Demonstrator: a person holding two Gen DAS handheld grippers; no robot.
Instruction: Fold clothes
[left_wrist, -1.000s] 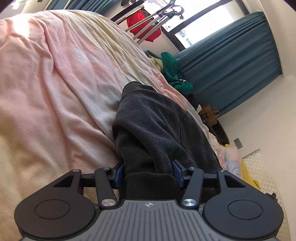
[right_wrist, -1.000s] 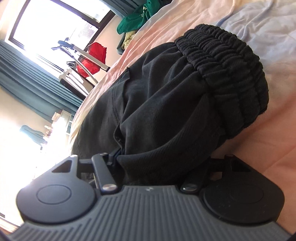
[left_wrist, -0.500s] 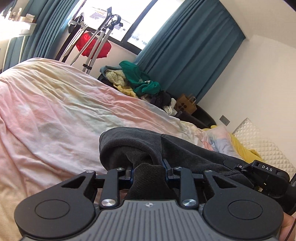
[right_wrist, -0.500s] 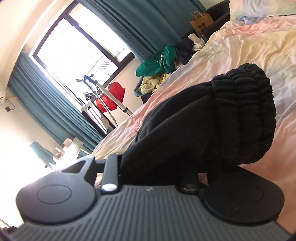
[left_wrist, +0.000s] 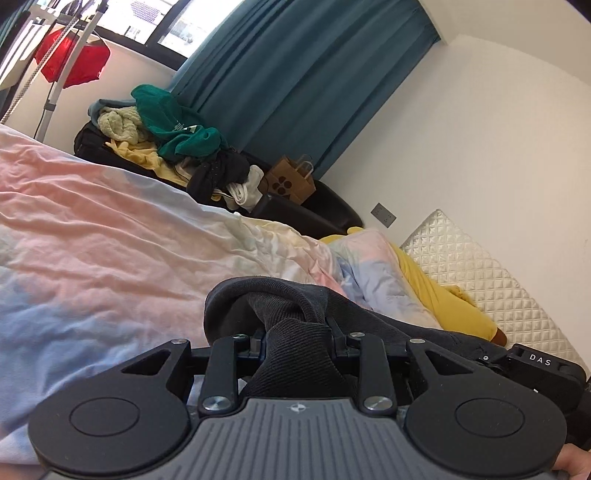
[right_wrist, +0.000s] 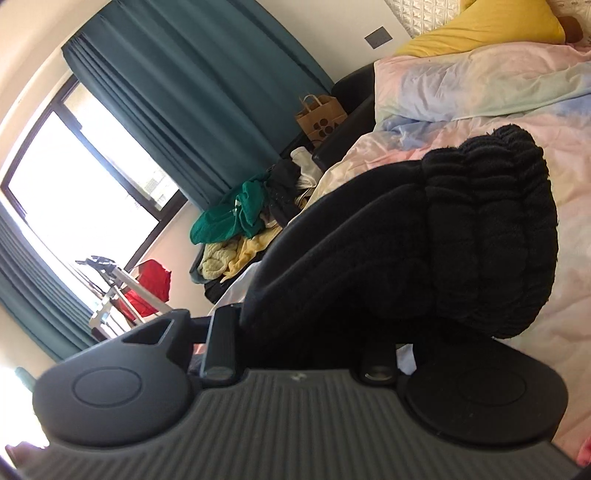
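Both grippers, left (left_wrist: 295, 334) and right (right_wrist: 306, 325), clamped on dark trousers (left_wrist: 295, 306) above pastel duvet (left_wrist: 110, 236).

Dark charcoal trousers (left_wrist: 295, 347), ribbed corduroy-like weave, bunched and lifted above the pastel bed, thick gathered elastic waistband (right_wrist: 491, 229) hanging in a doubled-over roll

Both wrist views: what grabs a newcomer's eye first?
The dark garment bunched low in the centre of both views, clamped in the left gripper and the right gripper, its ribbed elastic waistband bulging at right in the right view. Behind it spreads the pastel duvet, and past the bed a heap of clothes sits under the teal curtain.
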